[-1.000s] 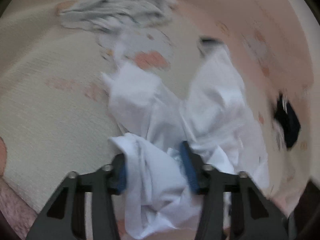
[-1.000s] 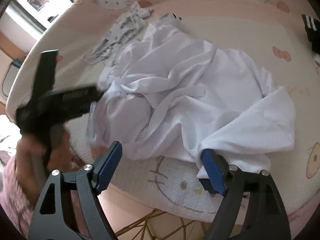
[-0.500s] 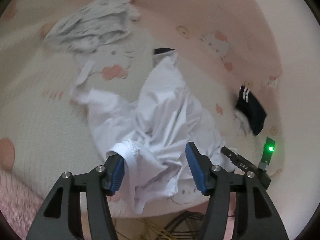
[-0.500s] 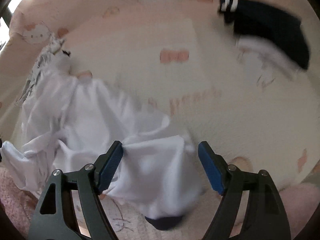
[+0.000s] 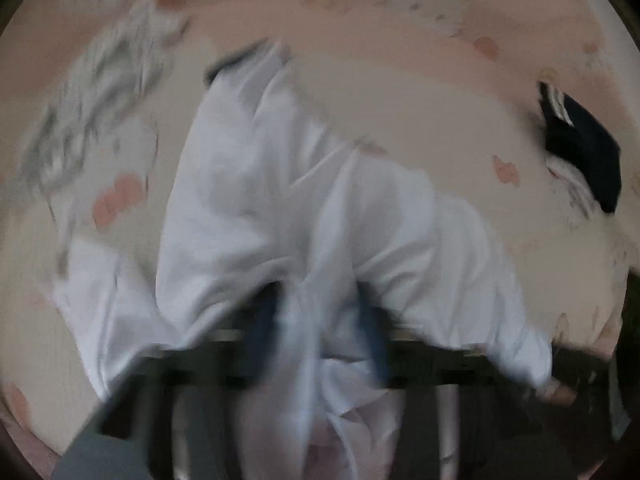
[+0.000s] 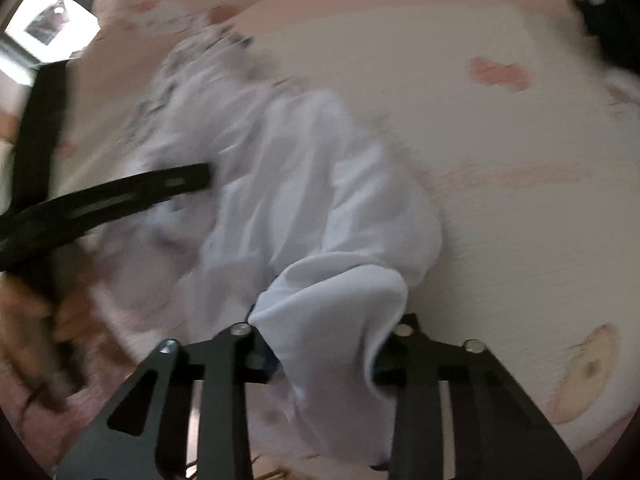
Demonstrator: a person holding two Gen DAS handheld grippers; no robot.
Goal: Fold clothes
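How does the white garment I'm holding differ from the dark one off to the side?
The white garment is crumpled and spread across the bed's middle; the dark garment is a small compact bundle near the edge. White cloth sits between the jaws of both the left gripper and the right gripper; the dark one lies untouched. Both rest on the pink bedspread.

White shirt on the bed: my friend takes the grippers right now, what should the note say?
Left gripper: white shirt bunched between its fingers; too blurred to tell if clamped.
Right gripper: closed in on a fold of the shirt near the bed's edge; looks gripped.
The shirt is crumpled in a heap on the pink cartoon-print bed.
A grey patterned garment lies beyond it, and a dark garment with white stripes sits to the right.
Done: both grippers are at the shirt. Nothing is folded.
Left: spread the shirt flat, fold it, then do the other clothes.
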